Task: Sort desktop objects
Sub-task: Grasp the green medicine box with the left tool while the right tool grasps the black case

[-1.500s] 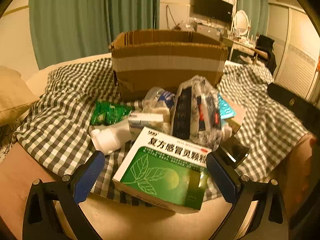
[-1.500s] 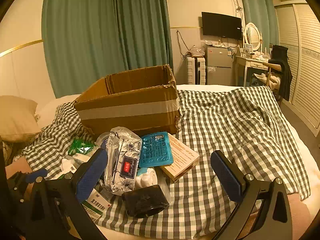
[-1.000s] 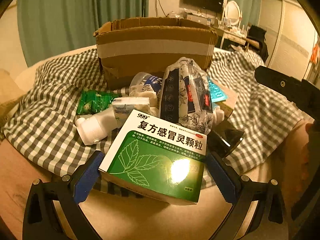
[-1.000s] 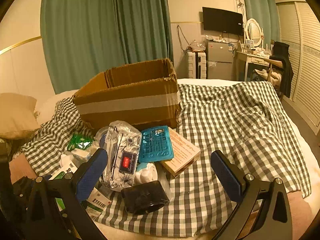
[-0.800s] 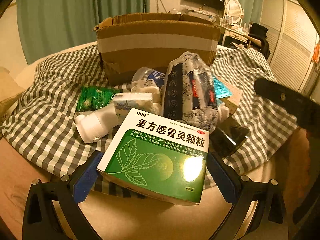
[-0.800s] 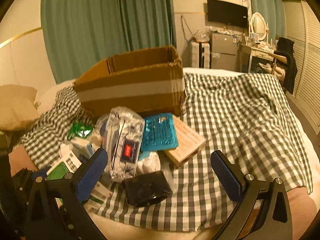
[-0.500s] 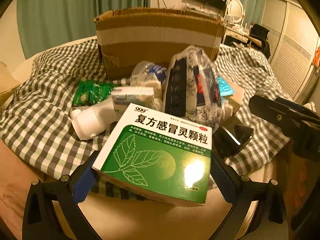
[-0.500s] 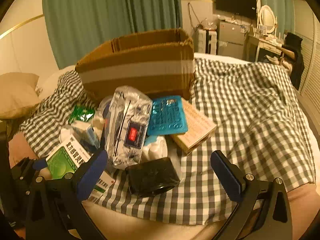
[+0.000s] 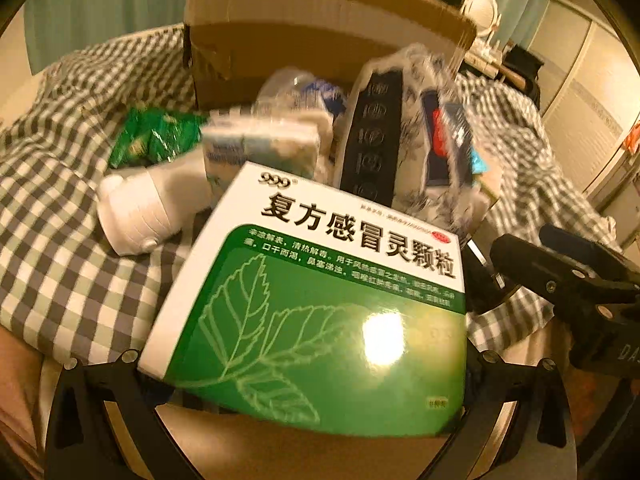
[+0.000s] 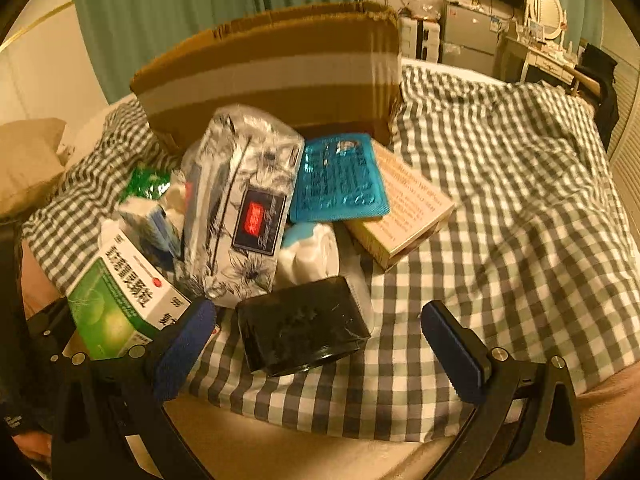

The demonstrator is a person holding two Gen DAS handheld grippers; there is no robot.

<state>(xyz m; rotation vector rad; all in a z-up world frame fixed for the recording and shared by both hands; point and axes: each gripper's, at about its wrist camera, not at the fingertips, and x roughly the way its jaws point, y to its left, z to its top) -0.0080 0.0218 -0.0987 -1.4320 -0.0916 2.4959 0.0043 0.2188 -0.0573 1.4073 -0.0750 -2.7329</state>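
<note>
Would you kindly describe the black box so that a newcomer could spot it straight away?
Start at the cardboard box on the checked cloth and come toward the camera through the pile. The black box lies at the pile's near edge, just ahead of the open right claw. It is the only dark, glossy, unprinted item there.

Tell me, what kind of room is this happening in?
Most likely a bedroom. The clutter sits on a bed spread with a checked blanket, a pillow lies at one side, and a dressing table with an oval mirror stands by the far wall near green curtains.
</note>
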